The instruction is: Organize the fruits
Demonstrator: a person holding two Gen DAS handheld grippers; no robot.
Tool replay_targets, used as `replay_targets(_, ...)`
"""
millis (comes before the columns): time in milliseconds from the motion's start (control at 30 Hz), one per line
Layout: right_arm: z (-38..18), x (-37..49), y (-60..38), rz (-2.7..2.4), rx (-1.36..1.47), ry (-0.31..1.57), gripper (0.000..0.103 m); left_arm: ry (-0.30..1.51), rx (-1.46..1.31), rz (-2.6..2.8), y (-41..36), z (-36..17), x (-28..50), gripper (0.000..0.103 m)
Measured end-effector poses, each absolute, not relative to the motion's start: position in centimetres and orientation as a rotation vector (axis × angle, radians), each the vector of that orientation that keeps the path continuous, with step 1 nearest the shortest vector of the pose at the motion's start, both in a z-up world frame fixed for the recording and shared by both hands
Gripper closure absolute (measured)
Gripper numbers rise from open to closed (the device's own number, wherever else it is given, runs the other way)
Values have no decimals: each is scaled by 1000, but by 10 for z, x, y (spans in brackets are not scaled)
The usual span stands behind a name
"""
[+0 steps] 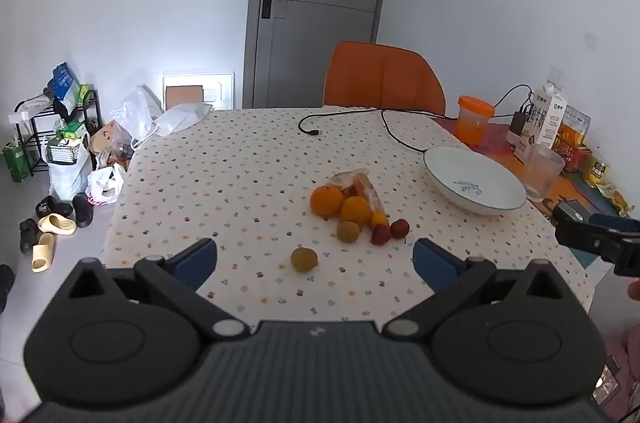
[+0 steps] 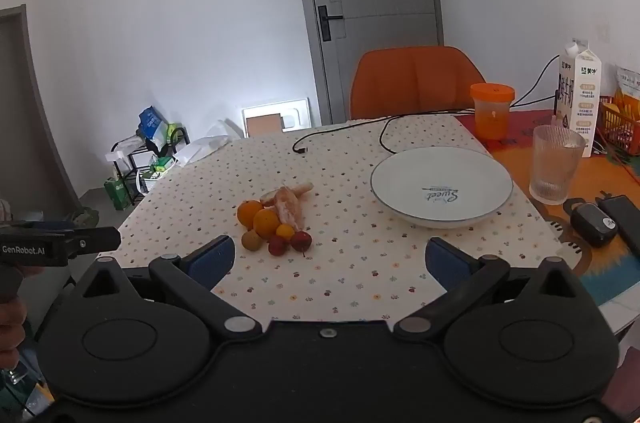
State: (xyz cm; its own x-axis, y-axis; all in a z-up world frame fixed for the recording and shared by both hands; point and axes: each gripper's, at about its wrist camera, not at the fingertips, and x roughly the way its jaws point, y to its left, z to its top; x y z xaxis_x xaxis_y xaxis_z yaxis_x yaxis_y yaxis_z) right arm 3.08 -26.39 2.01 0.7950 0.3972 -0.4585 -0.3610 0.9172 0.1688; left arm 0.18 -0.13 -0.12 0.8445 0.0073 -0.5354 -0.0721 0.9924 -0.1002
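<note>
A pile of fruit lies mid-table: two oranges [image 1: 327,200] [image 1: 355,210], a small orange one [image 1: 379,219], two red fruits [image 1: 399,228], a greenish-brown fruit [image 1: 348,231] and peeled pieces [image 1: 370,191]. One greenish-brown fruit [image 1: 304,259] lies apart, nearer to me. A white plate [image 1: 474,179] stands empty at the right. My left gripper [image 1: 315,261] is open above the near table edge, short of the lone fruit. My right gripper [image 2: 330,259] is open and empty, short of the pile [image 2: 266,222] and the plate [image 2: 441,185].
An orange chair [image 1: 383,79] stands behind the table. A black cable [image 1: 344,117] lies across the far side. An orange-lidded cup [image 2: 492,111], milk carton [image 2: 578,95], ribbed glass [image 2: 556,165] and black devices [image 2: 594,223] crowd the right side. Bags, shoes and a rack [image 1: 60,151] are on the floor left.
</note>
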Motion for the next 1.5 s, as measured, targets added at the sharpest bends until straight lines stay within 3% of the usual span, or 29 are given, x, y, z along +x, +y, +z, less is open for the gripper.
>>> replay_targets(1500,16,36,-260,377,45,554,0,566,-106,34,-4,-7,-1,0)
